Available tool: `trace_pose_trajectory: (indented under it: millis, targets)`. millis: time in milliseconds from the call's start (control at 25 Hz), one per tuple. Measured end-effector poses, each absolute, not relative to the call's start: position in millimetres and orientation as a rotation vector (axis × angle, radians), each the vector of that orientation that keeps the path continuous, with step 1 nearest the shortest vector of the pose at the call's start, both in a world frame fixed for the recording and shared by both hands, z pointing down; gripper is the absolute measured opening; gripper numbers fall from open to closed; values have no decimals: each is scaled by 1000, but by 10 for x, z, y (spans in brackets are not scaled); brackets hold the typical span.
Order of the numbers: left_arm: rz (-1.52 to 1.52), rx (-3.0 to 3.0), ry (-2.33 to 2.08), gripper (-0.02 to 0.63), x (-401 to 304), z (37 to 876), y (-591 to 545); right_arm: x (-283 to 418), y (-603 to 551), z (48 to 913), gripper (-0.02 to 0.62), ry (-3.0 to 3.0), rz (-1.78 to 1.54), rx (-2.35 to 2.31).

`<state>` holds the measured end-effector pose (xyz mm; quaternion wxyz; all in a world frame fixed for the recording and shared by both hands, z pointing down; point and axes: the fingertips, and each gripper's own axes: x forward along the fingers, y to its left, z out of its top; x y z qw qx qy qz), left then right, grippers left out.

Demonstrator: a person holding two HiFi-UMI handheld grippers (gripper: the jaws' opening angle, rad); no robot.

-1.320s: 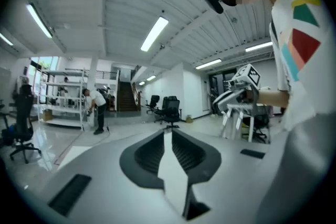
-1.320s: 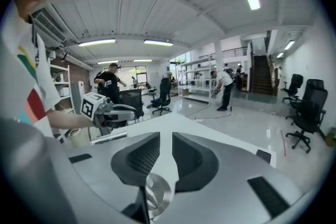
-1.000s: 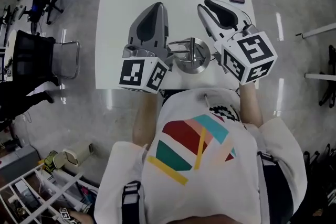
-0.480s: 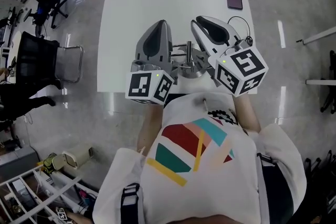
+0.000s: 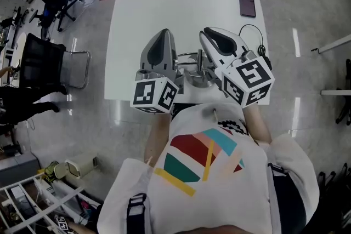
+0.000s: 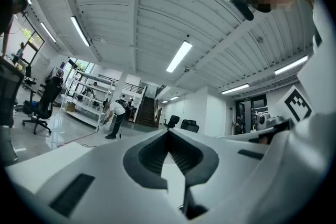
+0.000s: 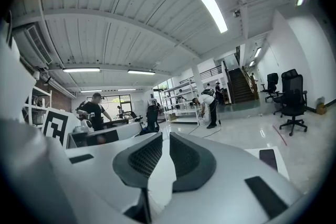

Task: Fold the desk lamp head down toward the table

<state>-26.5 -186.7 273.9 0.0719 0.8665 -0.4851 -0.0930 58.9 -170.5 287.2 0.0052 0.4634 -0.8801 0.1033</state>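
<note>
Table (image 5: 131, 19): white, rectangular; stands on a glossy grey floor (image 5: 307, 8); carries the desk lamp, a phone and a cable.

Person (image 5: 208, 159): stands at the near edge of the table; wears a white shirt with coloured stripes; holds one gripper in each hand.

Office chair (image 5: 44, 63): black; stands on the floor beside the left edge of the table, apart from it.

Right gripper (image 5: 207, 35): white; hangs over the near right part of the table, just right of the lamp, and points toward the far edge. Is closing at this moment; shows in its own view only a narrow slit between the pads, with nothing in it.

Left gripper (image 5: 165, 34): grey; hangs over the near part of the table, just left of the lamp, and points toward the far edge. Closed fully, tips together; grips nothing.

Desk lamp (image 5: 198, 69): metal; stands with its round base close to the near edge, about the middle of it, between the two grippers. Shows an upright stem and thin bars reaching toward the left gripper. Position of the head not clear from above; contact with either gripper impossible to tell.

Phone (image 5: 247, 3): dark; lies flat at the far right corner of the table.

Cable (image 5: 253, 30): thin, black; loops near the right edge, partly hidden behind the right gripper.
</note>
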Motion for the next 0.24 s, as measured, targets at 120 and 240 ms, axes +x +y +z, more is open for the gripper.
trace_pose_trajectory:
  millis: [120,240]
  targets:
    - [-279,2605,-1449,44,-249,2779,-1844,616,-1673,2927,53,-2746,326,1462]
    - [-287,2601,-1443,44,-240,2790,-1860,650,-1693,2930,52,-2741,322,1474]
